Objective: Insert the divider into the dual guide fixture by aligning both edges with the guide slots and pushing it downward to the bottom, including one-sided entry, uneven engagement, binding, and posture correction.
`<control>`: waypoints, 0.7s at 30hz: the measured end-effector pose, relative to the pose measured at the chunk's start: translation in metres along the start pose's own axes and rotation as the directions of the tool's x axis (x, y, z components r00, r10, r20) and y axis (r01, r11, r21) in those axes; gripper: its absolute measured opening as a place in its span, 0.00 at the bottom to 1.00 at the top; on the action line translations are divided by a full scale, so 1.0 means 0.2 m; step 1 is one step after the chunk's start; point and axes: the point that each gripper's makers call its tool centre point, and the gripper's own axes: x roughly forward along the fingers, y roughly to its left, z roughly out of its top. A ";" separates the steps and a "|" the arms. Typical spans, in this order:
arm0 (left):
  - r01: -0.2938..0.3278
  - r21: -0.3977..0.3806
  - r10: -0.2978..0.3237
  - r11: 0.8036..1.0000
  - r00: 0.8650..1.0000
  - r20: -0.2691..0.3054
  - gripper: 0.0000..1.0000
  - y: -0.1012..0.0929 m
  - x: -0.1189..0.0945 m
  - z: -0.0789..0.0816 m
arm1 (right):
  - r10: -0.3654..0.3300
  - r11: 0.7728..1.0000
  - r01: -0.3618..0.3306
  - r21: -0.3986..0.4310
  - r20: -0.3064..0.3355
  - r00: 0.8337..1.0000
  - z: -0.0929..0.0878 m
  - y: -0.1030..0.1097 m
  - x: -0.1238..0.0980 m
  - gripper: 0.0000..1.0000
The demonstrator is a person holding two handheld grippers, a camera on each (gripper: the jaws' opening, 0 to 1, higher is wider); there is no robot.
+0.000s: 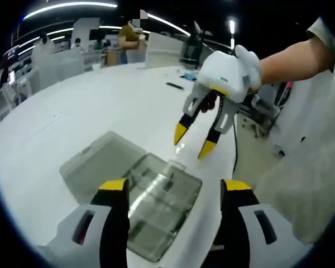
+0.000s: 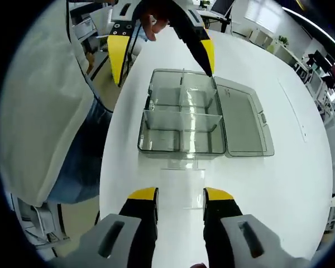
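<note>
Ahead of open, empty right tool (image 2: 180,195), divider (image 2: 181,164) flat beside fixture (image 2: 181,111)

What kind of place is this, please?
Probably a large open office or lab. A long white table holds the clear box; behind it stand desks with shelves, an office chair and ceiling strip lights.

A clear plastic compartment box (image 2: 181,120) sits mid-frame on the white table, hinged lid (image 2: 243,120) open flat to its right; a small transparent divider (image 2: 182,164) lies just below it
</note>
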 end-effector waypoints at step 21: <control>0.024 -0.188 -0.013 0.982 0.998 0.058 0.49 -0.02 0.01 0.03 | -0.055 0.997 0.060 -0.056 0.078 0.995 0.24 0.00 -0.08 0.26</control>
